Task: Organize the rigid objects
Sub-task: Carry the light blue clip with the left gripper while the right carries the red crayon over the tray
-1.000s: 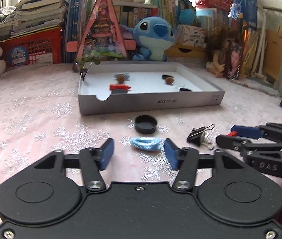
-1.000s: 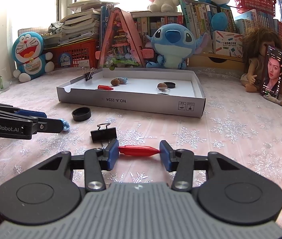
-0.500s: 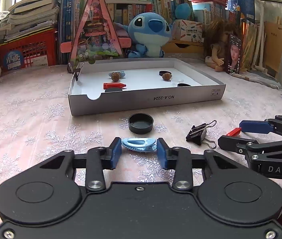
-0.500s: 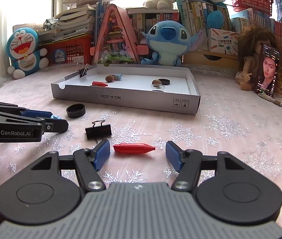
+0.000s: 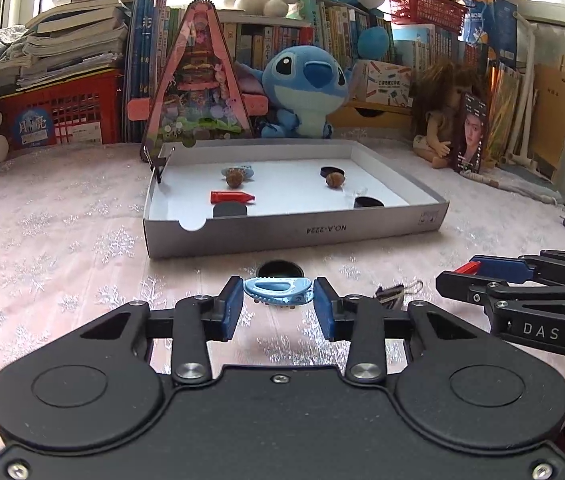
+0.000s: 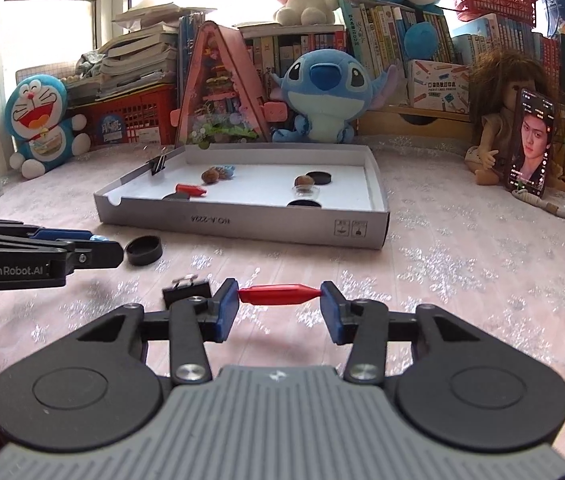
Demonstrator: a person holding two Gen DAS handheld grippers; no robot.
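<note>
At lower centre, left gripper (image 5: 278,303) clamps a blue hair clip (image 5: 277,290); right gripper (image 6: 280,307), closing, pinches a red crayon (image 6: 279,294). Box (image 5: 294,234) front reads "NO.A-2224"; gripper bodies read "GenRobot.AI", "DAS".

I count two red pen-like pieces — one (image 6: 280,294) out on the cloth, one (image 6: 191,189) in the white box (image 6: 242,226). Two blue hair clips: one (image 5: 278,290) on the cloth, one (image 5: 242,171) in the box. Two walnuts (image 5: 235,179) (image 5: 334,179), both boxed. Black caps — four that I can make out, one (image 6: 144,249) outside and three inside (image 6: 319,177). Two black binder clips, one (image 6: 186,291) on the cloth, one (image 6: 158,165) on the box's rim. One small clear piece (image 6: 307,189).
</note>
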